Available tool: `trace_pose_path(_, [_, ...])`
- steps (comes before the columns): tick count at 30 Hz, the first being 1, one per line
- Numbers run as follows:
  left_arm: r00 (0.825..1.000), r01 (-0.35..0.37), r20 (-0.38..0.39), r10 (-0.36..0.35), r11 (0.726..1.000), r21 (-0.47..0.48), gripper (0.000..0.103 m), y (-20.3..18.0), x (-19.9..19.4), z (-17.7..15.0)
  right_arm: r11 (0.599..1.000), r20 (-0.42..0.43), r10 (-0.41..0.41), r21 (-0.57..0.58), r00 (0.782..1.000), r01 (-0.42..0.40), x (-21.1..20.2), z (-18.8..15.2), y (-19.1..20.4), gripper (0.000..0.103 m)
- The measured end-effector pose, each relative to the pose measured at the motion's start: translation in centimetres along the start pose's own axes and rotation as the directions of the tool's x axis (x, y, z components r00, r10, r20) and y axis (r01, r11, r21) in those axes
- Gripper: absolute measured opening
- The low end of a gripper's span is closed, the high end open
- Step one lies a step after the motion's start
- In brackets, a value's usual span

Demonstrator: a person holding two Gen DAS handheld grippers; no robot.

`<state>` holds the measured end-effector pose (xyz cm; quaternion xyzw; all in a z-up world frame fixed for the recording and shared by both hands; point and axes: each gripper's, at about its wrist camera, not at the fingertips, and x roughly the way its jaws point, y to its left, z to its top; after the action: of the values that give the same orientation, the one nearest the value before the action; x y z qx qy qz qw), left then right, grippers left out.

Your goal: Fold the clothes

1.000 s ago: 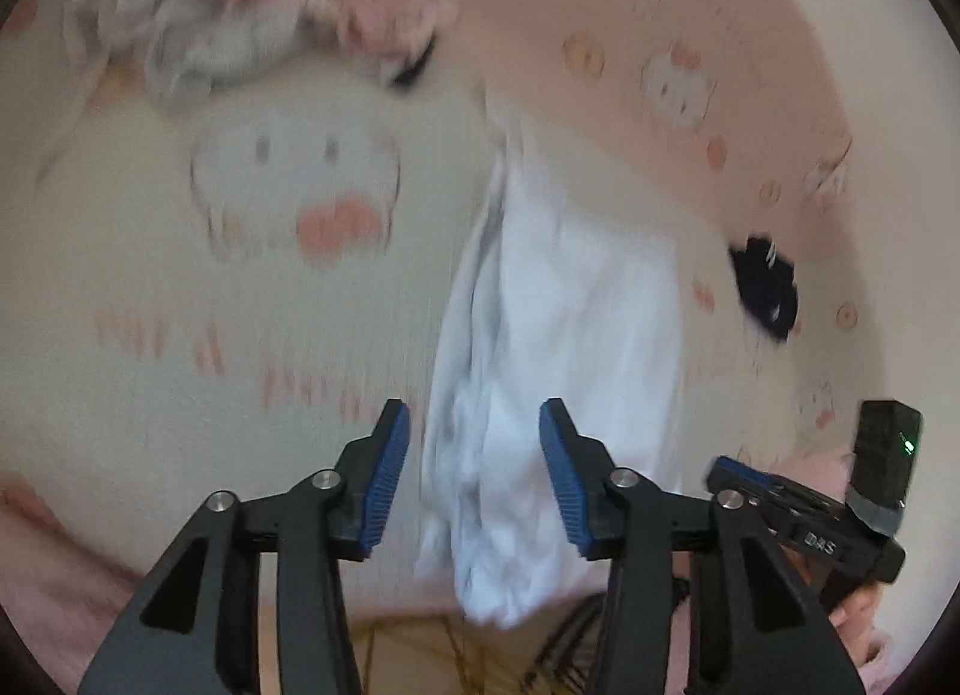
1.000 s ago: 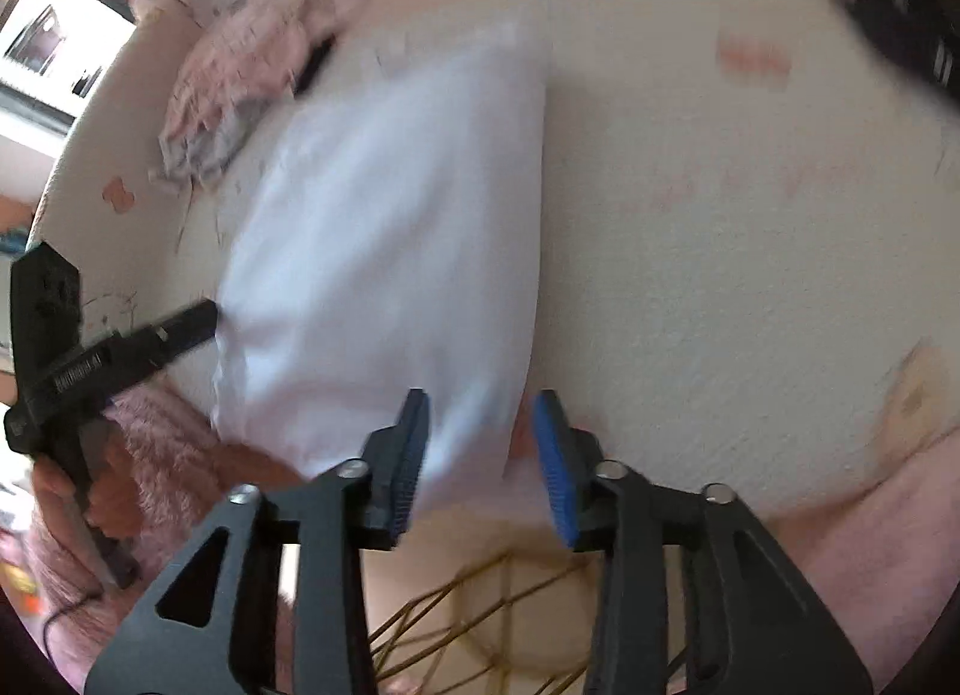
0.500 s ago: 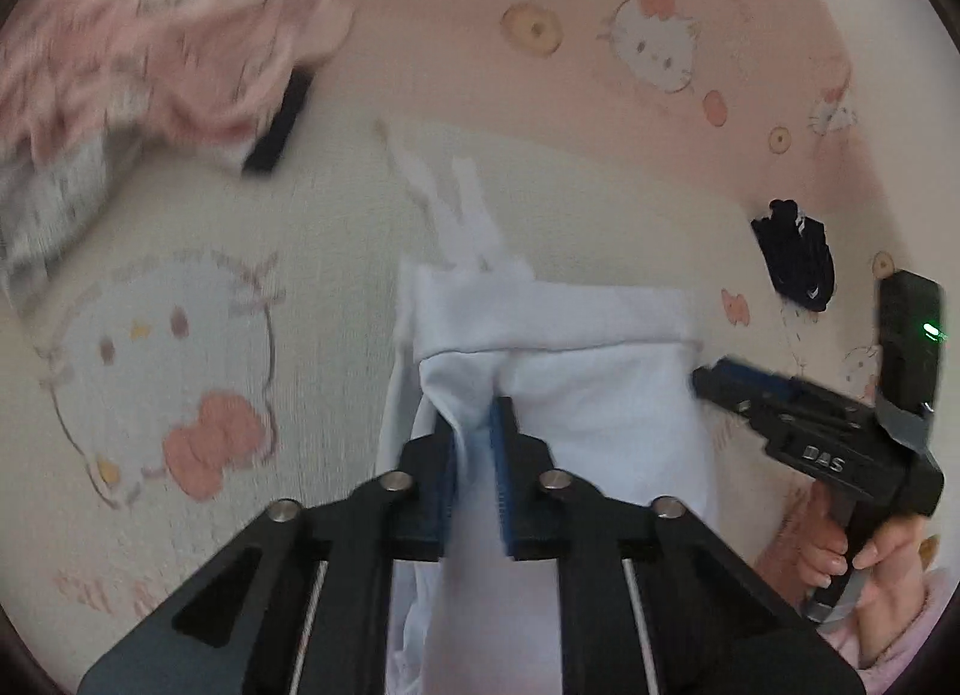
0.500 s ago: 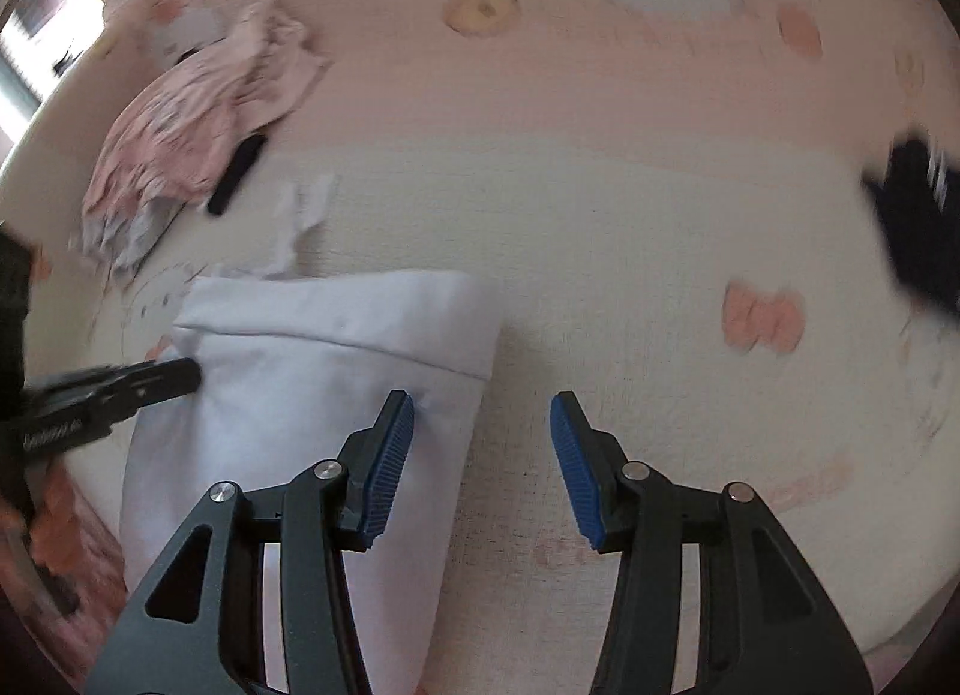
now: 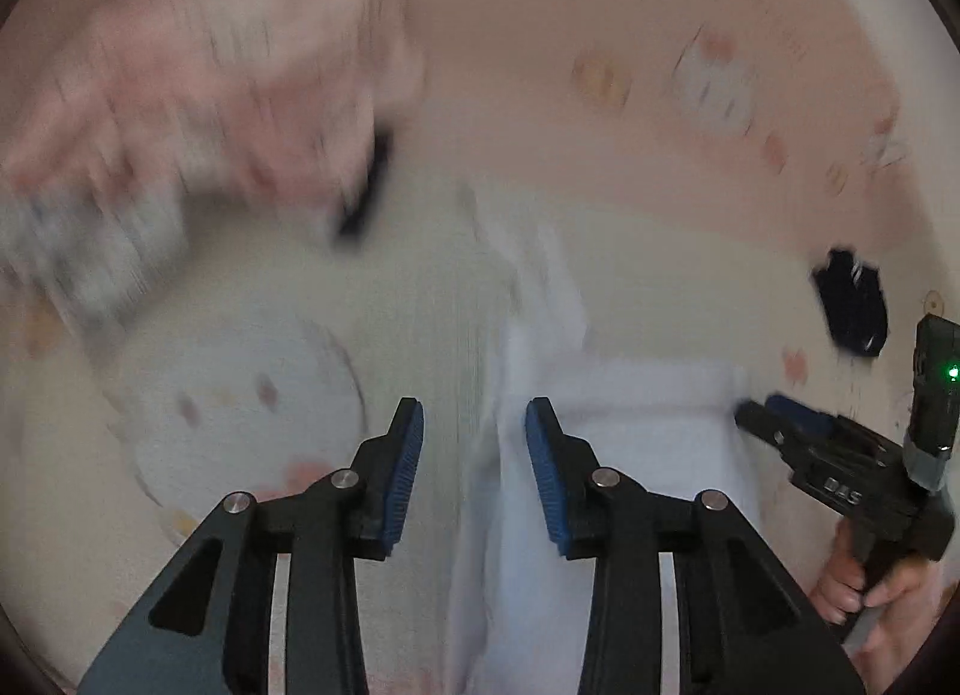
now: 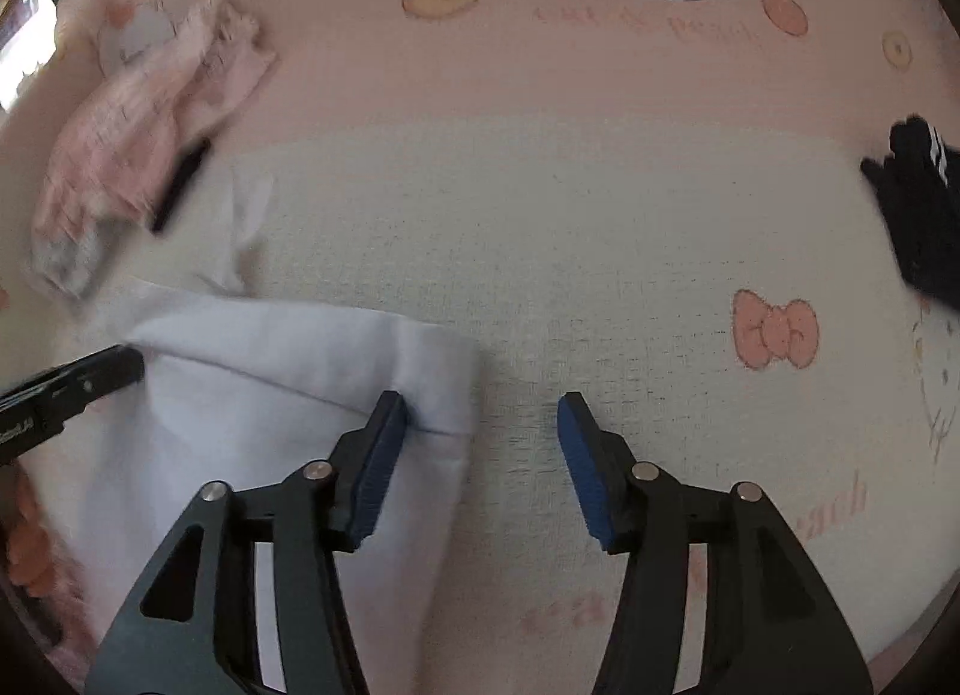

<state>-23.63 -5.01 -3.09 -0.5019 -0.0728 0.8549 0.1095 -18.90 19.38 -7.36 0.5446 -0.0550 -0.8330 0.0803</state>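
Observation:
A folded white garment [image 6: 258,395] lies on the Hello Kitty bedsheet [image 6: 600,227]; it also shows in the blurred left wrist view [image 5: 636,455]. My left gripper [image 5: 474,461] is open and empty over the garment's left edge. My right gripper [image 6: 483,461] is open and empty, its left finger over the garment's right edge. The right gripper also shows at the right of the left wrist view [image 5: 774,413], and the left gripper's tip shows at the left of the right wrist view [image 6: 108,371].
A crumpled pink garment [image 6: 144,137] lies at the far left with a dark strip [image 6: 180,185] beside it. A black garment [image 6: 924,209] lies at the right. The bed's near edge is just below the grippers.
My left gripper was shut on the white garment half a second ago and has opened and let it go. The garment now lies flat on the sheet. The right gripper stayed open.

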Motion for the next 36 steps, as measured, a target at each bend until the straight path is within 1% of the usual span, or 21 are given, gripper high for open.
trace_pose_path(2, [0.998, 0.059, 0.03, -0.061, 0.996, 0.061, 0.038, -1.1, -0.9, 0.1, 0.998, 0.028, 0.044, -0.034, 0.999, -0.043, -1.6, -0.2, 0.7, 0.053])
trace_pose_path(4, [0.991, 0.133, -0.011, -0.133, 0.986, 0.103, 0.038, -2.4, -0.1, -0.4, 0.993, 0.041, 0.088, -0.083, 0.995, -0.084, -2.8, -0.6, 1.6, 0.053])
trace_pose_path(5, [0.99, 0.139, -0.049, -0.133, 0.982, 0.131, 0.038, -3.3, 0.8, -0.9, 0.989, 0.047, 0.11, -0.108, 0.993, -0.104, -3.4, -0.7, 2.0, 0.053])
trace_pose_path(7, [0.99, 0.085, -0.126, -0.062, 0.977, 0.193, 0.038, -4.4, 3.1, -1.8, 0.982, -0.003, 0.1, -0.158, 0.995, -0.099, -2.5, -1.5, 3.0, 0.053])
trace_pose_path(8, [0.988, 0.044, -0.153, -0.011, 0.976, 0.212, 0.038, -4.4, 4.3, -1.9, 0.982, -0.038, 0.062, -0.178, 0.997, -0.068, -1.4, -1.9, 3.2, 0.052])
trace_pose_path(9, [0.987, 0.034, -0.162, -0.001, 0.979, 0.199, 0.038, -3.9, 4.8, -1.9, 0.982, -0.063, 0.013, -0.186, 0.998, -0.024, -0.3, -2.2, 3.1, 0.052])
trace_pose_path(11, [0.988, 0.05, -0.153, -0.032, 0.992, 0.115, 0.037, -2.3, 4.6, -1.0, 0.989, -0.058, -0.015, -0.146, 0.998, 0.006, 0.3, -2.1, 1.6, 0.052])
trace_pose_path(12, [0.991, 0.029, -0.131, -0.018, 0.996, 0.087, 0.036, -1.7, 4.1, -0.6, 0.993, -0.051, -0.028, -0.113, 0.998, 0.022, 0.0, -1.8, 0.8, 0.052])
trace_pose_path(13, [0.995, -0.019, -0.098, 0.027, 0.997, 0.077, 0.036, -1.3, 3.3, -0.3, 0.996, -0.043, -0.048, -0.075, 0.998, 0.045, -0.7, -1.5, 0.0, 0.052])
trace_pose_path(14, [0.996, -0.044, -0.073, 0.049, 0.997, 0.068, 0.036, -1.0, 2.5, -0.1, 0.997, -0.026, -0.063, -0.055, 0.998, 0.061, -1.6, -1.3, -0.5, 0.052])
trace_pose_path(16, [0.999, 0.008, -0.051, -0.005, 0.998, 0.057, 0.036, -1.2, 0.4, -0.3, 0.995, 0.018, -0.082, -0.05, 0.997, 0.082, -3.9, -1.6, -1.0, 0.052])
trace_pose_path(19, [0.997, 0.071, -0.049, -0.068, 0.995, 0.073, 0.038, -2.2, -1.9, -2.5, 0.997, 0.032, -0.037, -0.061, 0.999, 0.039, -6.8, -3.4, 0.1, 0.053])
trace_pose_path(21, [0.996, 0.056, -0.072, -0.047, 0.99, 0.127, 0.038, -3.7, -2.5, -4.5, 0.999, 0.03, 0.014, -0.048, 0.999, -0.013, -8.2, -5.5, 0.9, 0.053])
trace_pose_path(24, [0.993, 0.044, -0.12, -0.021, 0.979, 0.197, 0.038, -5.7, -1.7, -7.0, 0.996, -0.007, 0.059, -0.068, 0.998, -0.059, -8.4, -9.3, 3.4, 0.053])
trace_pose_path(26, [0.988, 0.01, -0.151, 0.027, 0.972, 0.234, 0.038, -5.9, -0.5, -7.9, 0.988, -0.012, 0.005, -0.153, 1.0, -0.007, -7.9, -11.1, 5.1, 0.052])
trace_pose_path(28, [0.987, -0.023, -0.148, 0.063, 0.965, 0.26, 0.038, -5.6, -0.2, -8.3, 0.966, 0.002, -0.065, -0.252, 0.998, 0.063, -7.3, -12.3, 6.5, 0.052])
trace_pose_path(29, [0.987, -0.032, -0.143, 0.071, 0.965, 0.261, 0.038, -5.2, -0.4, -8.4, 0.956, 0.009, -0.085, -0.281, 0.996, 0.084, -7.0, -12.4, 6.9, 0.053])
trace_pose_path(31, [0.987, -0.061, -0.131, 0.093, 0.97, 0.234, 0.038, -4.0, -0.9, -8.3, 0.958, -0.002, -0.093, -0.273, 0.996, 0.089, -7.1, -12.4, 6.3, 0.054])
trace_pose_path(34, [0.989, -0.091, -0.109, 0.105, 0.988, 0.122, 0.038, -1.6, -2.7, -8.6, 0.972, -0.008, -0.104, -0.211, 0.995, 0.1, -8.3, -12.8, 4.8, 0.055])
trace_pose_path(35, [0.99, -0.083, -0.106, 0.092, 0.993, 0.083, 0.038, -0.8, -3.3, -8.7, 0.976, -0.009, -0.108, -0.19, 0.994, 0.105, -8.7, -12.9, 4.3, 0.055])
trace_pose_path(36, [0.993, -0.038, -0.108, 0.043, 0.998, 0.046, 0.038, -0.4, -4.0, -8.9, 0.982, -0.002, -0.095, -0.167, 0.995, 0.093, -9.2, -12.9, 3.9, 0.055])
